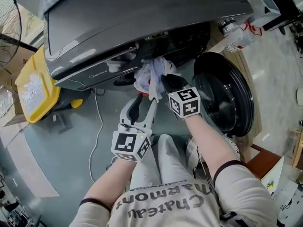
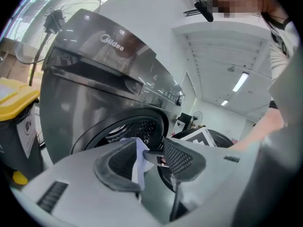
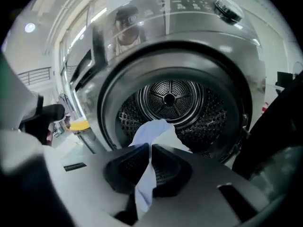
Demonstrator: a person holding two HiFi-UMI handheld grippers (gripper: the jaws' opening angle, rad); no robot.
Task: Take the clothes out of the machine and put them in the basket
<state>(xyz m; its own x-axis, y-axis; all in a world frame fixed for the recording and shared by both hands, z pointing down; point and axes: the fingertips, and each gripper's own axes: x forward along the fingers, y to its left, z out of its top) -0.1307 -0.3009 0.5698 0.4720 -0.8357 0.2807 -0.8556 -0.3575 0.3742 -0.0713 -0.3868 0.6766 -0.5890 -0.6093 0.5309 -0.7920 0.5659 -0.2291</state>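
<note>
Gripping a pale cloth (image 1: pixel 154 72) at the mouth of the machine (image 1: pixel 142 13), both grippers meet just outside its opening. The right gripper (image 3: pixel 149 167) has its dark jaws pressed together on a fold of the cloth, which hangs below the pads and rises in front of the drum (image 3: pixel 170 98). The left gripper (image 2: pixel 150 157) pinches the same cloth from the left, its pads drawn in on the fabric, with a dark part just beside them. The black door (image 1: pixel 227 93) stands swung open at the right, close by the right forearm. A yellow bin (image 1: pixel 35 89) sits at the machine's left corner. A white cable (image 1: pixel 98 131) trails down across the floor, and a fan (image 1: pixel 7 32) stands beyond the bin.
</note>
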